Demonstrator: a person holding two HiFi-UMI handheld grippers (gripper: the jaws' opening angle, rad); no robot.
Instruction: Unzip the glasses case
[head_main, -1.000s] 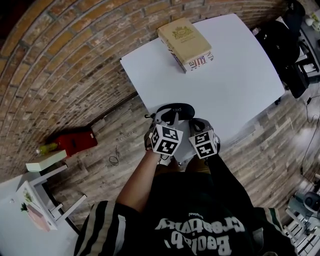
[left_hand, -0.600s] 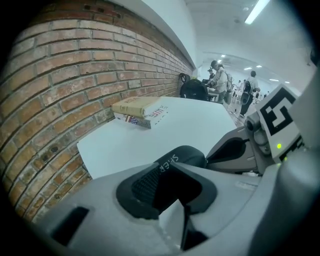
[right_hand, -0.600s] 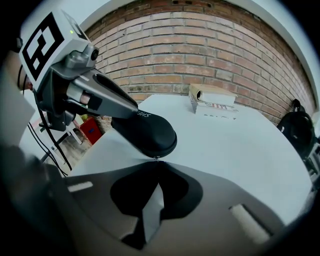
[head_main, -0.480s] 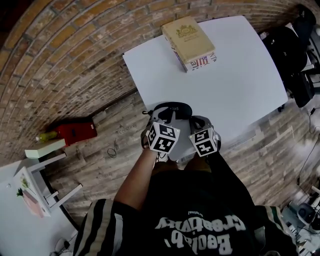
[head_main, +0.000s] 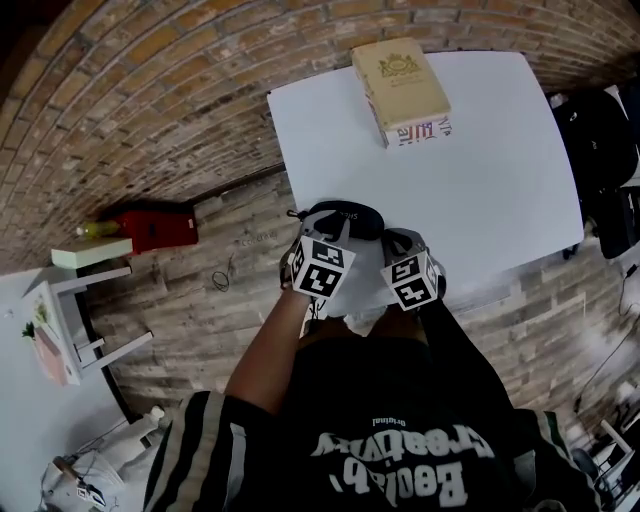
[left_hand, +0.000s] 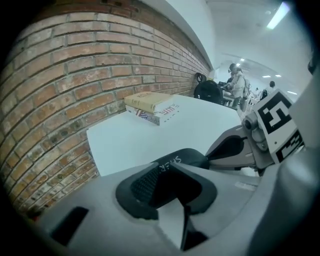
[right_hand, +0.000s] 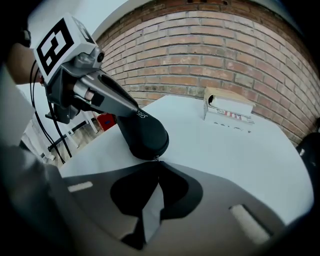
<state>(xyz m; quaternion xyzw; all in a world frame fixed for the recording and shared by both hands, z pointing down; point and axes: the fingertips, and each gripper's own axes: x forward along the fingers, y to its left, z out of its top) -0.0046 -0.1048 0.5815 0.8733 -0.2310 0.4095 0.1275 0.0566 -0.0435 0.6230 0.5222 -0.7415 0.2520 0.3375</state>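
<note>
Glasses case (left_hand: 185, 159) near end hidden between left fingers (left_hand: 145, 184); zipper pull (right_hand: 157, 159) tiny, mostly buried between right fingers (right_hand: 176, 189).

Black glasses case (head_main: 348, 214), white lettering. Plain white table (head_main: 500, 170). Tan book (head_main: 400, 80), red-and-blue print along its edge.

We're looking along the left gripper (left_hand: 172, 182), its jaws clamped on the black glasses case (left_hand: 189, 156) at the near edge of the white table (left_hand: 145, 137). The right gripper (left_hand: 225, 150) meets the case's far end. Further back, a tan book (left_hand: 149, 101) lies by the brick wall (left_hand: 65, 85).
</note>
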